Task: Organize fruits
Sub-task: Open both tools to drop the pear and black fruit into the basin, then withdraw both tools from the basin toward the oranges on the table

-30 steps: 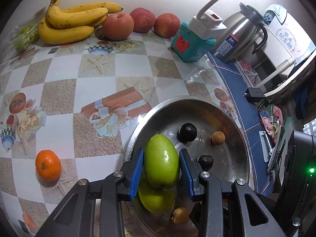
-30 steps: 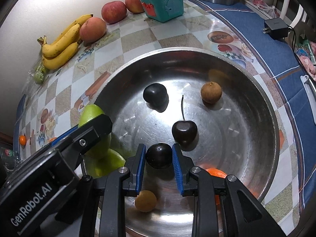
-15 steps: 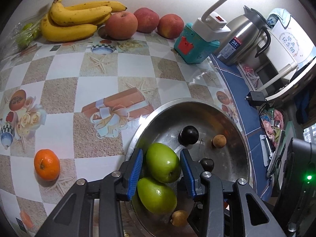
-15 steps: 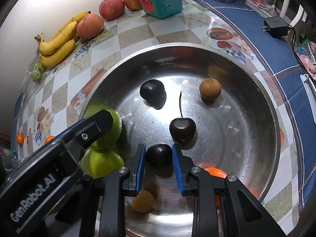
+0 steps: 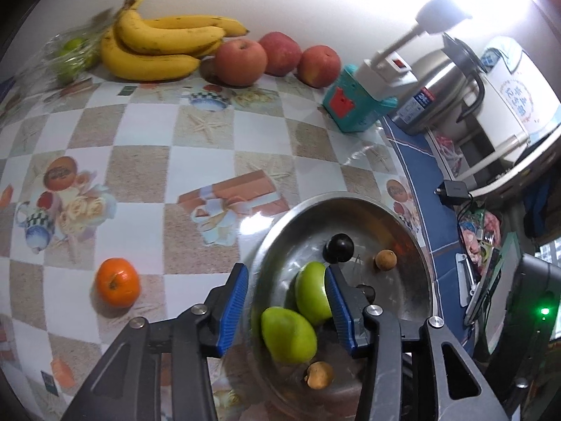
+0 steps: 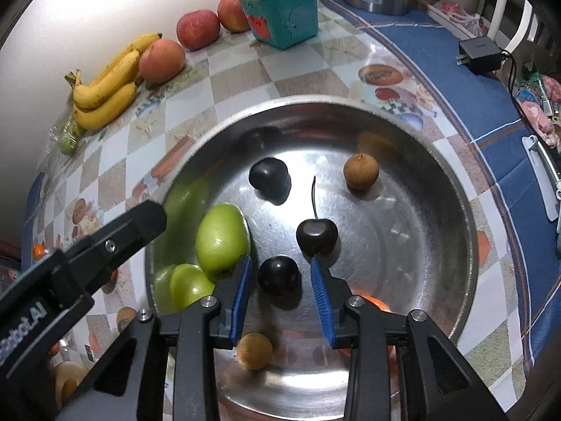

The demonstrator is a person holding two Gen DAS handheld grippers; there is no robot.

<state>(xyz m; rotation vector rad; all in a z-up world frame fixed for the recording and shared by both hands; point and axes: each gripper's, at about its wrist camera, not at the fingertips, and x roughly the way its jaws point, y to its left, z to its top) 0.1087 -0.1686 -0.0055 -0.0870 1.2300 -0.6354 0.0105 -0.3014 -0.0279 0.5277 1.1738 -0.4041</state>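
While jaws are opening, left gripper (image 5: 285, 310) holds nothing, green fruit (image 5: 313, 292) against its right pad in bowl (image 5: 419, 256); lift straight. Right view: right gripper (image 6: 282, 289) opening, dark plum (image 6: 278, 275) loose between pads; clear upward, no nudging.

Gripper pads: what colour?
Blue, ribbed pads on black fingers; clearest in the right wrist view.

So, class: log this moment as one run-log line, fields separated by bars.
left gripper: opening, clear of green fruit | right gripper: opening, dark plum between jaws, released | both in steel bowl
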